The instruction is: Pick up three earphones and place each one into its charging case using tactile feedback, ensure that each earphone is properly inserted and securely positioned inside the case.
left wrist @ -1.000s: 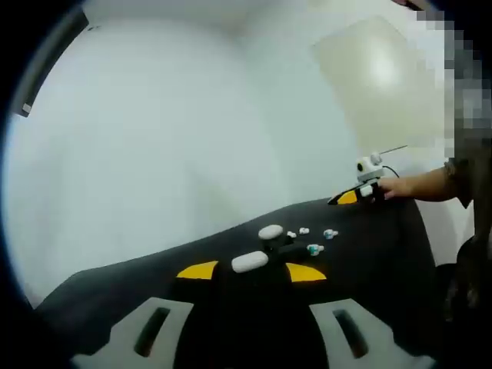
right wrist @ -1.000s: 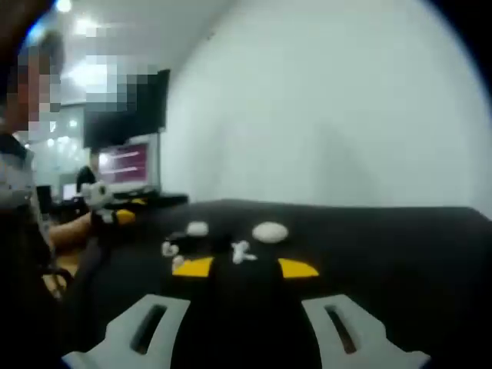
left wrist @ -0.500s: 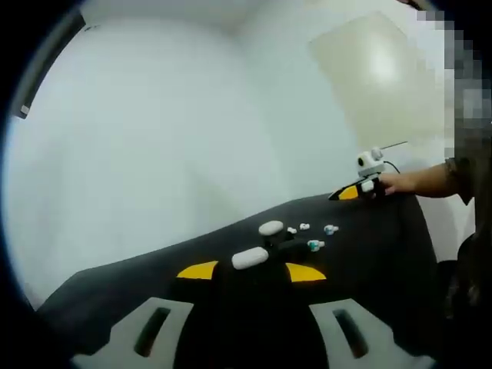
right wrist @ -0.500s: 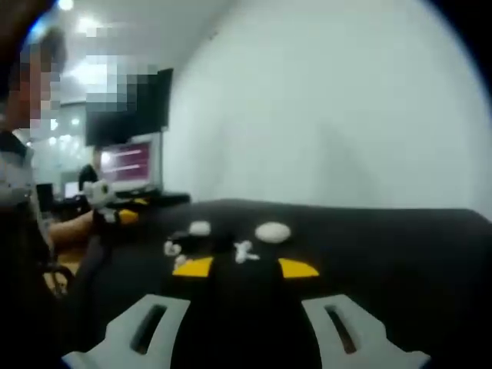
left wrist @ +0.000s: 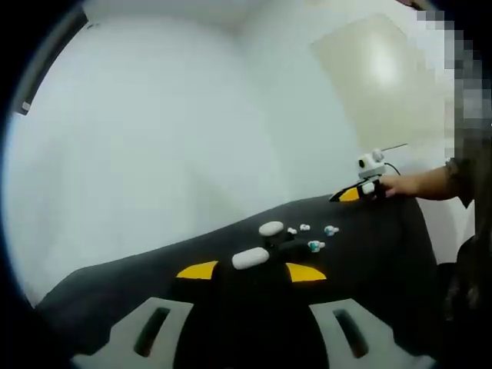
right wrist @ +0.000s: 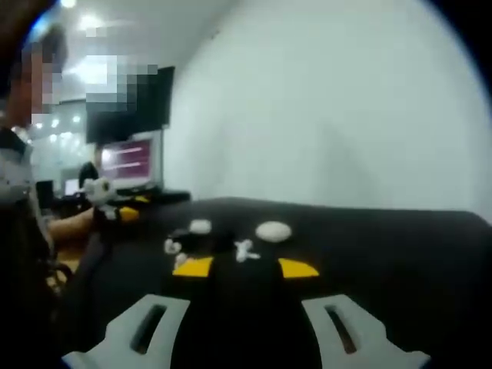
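Black table (left wrist: 154, 269) against a plain white wall (left wrist: 154, 138)

Two closed white oval charging cases on a black tabletop, nearer one (left wrist: 250, 259) lying lengthwise, farther one (left wrist: 270, 228) rounder and just behind it, small white earphones with teal tips (left wrist: 314, 247) scattered beside them, loose white earphone (right wrist: 244, 250) near a case (right wrist: 273, 231)

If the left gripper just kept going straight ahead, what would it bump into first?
Probably the nearer white case, lying on the black table just beyond the open left gripper; depth is hard to judge.
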Demonstrator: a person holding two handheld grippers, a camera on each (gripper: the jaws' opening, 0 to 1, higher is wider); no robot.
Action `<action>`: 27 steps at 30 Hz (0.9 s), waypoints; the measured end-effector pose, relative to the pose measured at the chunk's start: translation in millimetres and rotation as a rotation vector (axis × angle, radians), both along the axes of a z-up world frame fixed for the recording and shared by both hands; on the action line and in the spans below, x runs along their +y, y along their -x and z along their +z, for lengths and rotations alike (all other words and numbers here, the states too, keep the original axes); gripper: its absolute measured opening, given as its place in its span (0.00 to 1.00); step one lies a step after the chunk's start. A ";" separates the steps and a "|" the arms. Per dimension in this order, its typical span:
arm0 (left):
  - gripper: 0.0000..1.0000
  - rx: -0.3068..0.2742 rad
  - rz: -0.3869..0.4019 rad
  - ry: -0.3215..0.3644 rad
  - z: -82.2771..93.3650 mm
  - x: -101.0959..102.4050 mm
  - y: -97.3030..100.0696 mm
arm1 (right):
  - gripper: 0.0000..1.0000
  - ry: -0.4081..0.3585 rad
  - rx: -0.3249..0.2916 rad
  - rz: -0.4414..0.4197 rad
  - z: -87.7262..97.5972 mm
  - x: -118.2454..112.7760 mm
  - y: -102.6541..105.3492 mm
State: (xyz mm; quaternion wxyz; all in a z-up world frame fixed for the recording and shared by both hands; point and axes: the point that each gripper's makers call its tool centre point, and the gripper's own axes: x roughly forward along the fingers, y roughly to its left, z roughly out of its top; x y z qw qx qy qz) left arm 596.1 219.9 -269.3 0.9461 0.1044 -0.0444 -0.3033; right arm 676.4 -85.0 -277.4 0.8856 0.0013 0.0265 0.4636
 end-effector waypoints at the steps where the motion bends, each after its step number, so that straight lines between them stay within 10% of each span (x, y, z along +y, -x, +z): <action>1: 0.30 0.002 0.001 0.005 0.2 0.8 -0.5 | 0.32 0.001 0.000 0.000 -0.1 0.3 0.2; 16: 0.30 0.043 0.024 -0.008 -7.7 2.4 -6.3 | 0.32 0.002 0.002 0.024 0.5 2.1 0.8; 27: 0.31 0.079 0.052 -0.064 -18.6 2.8 -11.9 | 0.30 -0.101 0.052 0.100 49.4 30.1 6.4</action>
